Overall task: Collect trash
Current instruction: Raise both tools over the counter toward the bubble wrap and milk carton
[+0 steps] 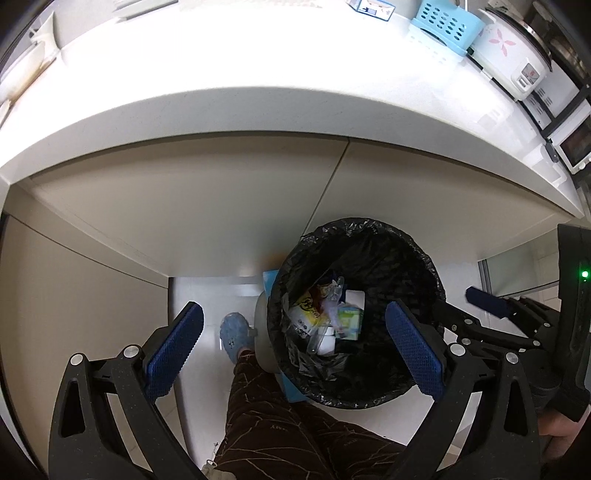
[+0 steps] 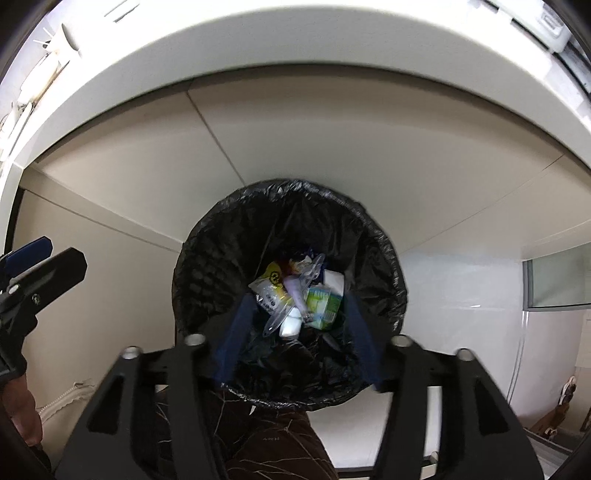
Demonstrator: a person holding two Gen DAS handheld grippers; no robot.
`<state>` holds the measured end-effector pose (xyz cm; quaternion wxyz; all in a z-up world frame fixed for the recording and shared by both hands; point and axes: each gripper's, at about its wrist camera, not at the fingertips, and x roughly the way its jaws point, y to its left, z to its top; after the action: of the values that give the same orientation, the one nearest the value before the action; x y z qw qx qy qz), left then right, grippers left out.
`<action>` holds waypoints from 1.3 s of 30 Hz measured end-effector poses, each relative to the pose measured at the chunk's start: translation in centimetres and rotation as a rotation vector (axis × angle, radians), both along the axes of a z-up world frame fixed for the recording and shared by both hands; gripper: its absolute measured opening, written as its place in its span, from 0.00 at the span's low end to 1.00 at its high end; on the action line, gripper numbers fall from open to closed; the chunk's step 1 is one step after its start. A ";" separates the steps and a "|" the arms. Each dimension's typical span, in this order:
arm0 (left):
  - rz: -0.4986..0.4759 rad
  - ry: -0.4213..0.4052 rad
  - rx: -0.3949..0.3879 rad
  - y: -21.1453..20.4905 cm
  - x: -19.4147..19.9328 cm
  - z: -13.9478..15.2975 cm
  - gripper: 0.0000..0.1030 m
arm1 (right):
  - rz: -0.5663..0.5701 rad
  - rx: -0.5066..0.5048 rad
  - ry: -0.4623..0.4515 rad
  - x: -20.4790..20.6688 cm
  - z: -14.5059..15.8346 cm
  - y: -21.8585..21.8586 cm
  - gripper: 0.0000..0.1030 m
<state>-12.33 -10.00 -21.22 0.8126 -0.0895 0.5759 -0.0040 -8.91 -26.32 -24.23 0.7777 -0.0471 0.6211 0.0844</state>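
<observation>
A round bin lined with a black bag stands on the floor below the counter; it also shows in the right wrist view. Inside lie trash items: a yellow and white wrapper, a green and white carton, clear plastic and a small white piece. My left gripper is open and empty, hovering above the bin's left side. My right gripper is open and empty, directly over the bin's mouth; it also appears at the right of the left wrist view.
A white counter overhangs beige cabinet doors. On it sit a blue basket, a rice cooker and a small box. The person's leg in brown trousers and blue shoe stand left of the bin.
</observation>
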 end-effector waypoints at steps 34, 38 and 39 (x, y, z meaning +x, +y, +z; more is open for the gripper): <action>0.080 -0.082 0.028 6.7 10.1 11.6 0.94 | -0.040 -0.033 -0.333 12.1 15.3 1.5 0.92; 0.088 -0.077 0.036 8.3 12.2 11.9 0.94 | -0.034 -0.038 -0.346 14.4 16.0 2.5 0.92; 0.089 -0.075 0.037 8.7 12.7 11.9 0.94 | -0.034 -0.037 -0.348 15.0 16.2 2.7 0.92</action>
<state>0.33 -1.34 -9.32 0.8344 -0.1000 0.5405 0.0396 6.14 -23.60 -8.05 0.8739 -0.0650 0.4792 0.0502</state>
